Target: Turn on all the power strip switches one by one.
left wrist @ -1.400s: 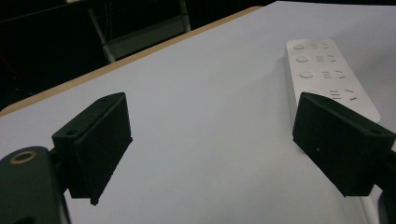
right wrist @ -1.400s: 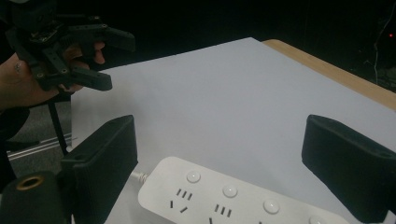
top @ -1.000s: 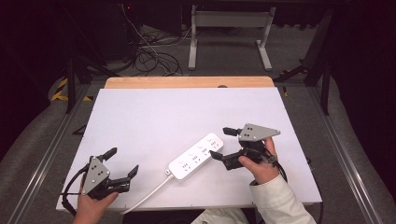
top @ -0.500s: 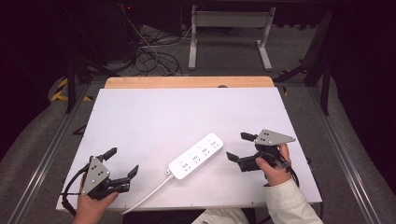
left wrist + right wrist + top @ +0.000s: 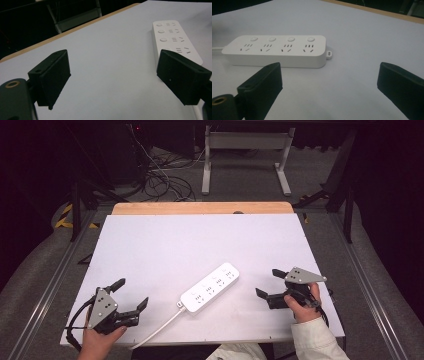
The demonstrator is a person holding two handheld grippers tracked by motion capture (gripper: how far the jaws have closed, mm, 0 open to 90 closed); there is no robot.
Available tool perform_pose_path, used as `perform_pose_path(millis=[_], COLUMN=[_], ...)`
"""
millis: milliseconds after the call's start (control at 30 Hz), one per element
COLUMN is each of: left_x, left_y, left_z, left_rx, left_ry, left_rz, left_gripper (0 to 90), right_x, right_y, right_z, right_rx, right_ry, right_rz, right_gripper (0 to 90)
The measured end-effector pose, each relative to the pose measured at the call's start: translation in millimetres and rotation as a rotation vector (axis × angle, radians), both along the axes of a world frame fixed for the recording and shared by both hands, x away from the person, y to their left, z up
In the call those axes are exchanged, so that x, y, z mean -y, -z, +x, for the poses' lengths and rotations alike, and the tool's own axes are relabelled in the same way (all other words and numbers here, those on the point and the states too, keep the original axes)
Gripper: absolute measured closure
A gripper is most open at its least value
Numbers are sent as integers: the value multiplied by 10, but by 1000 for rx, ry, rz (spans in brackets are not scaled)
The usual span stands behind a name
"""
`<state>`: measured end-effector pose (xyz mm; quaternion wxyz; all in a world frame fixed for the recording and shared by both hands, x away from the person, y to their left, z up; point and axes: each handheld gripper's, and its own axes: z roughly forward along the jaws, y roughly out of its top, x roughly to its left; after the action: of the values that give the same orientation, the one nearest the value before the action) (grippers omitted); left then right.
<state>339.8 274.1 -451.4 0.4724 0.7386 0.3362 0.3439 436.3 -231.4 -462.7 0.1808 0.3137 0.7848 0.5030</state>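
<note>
A white power strip (image 5: 209, 287) with several sockets lies slantwise near the middle front of the white table top (image 5: 200, 245); its white cable (image 5: 155, 332) trails toward the front edge. My left gripper (image 5: 131, 295) rests open at the front left, its jaws spread wide, with the power strip (image 5: 175, 41) off to its right. At the front right, my right gripper (image 5: 268, 283) is open and empty, a short way from the strip's end. The power strip (image 5: 277, 51) lies ahead of its jaws.
A wooden edge (image 5: 200, 208) runs along the table's far side. Beyond it, on the dark floor, are tangled cables (image 5: 160, 185) and a grey metal stand (image 5: 245, 155). Metal rails (image 5: 370, 285) flank the table.
My right gripper has drawn back from the power strip's end, toward the right and the front edge. The left gripper and the strip have stayed put.
</note>
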Motion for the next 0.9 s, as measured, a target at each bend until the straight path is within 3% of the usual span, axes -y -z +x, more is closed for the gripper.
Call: perform_pose_path(millis=[400, 733, 900], left_x=[4, 14, 13], left_y=[15, 26, 33], left_z=[-6, 15, 25], left_rx=[-12, -12, -17], left_ry=[6, -2, -4], left_rz=[4, -3, -8], left_gripper=[118, 118, 118], right_x=[74, 79, 81], right_y=[222, 166, 165], right_z=[-101, -103, -106], right_rx=[-48, -3, -2], right_ry=[12, 15, 9], right_rz=[-58, -97, -99], right_gripper=[59, 73, 68])
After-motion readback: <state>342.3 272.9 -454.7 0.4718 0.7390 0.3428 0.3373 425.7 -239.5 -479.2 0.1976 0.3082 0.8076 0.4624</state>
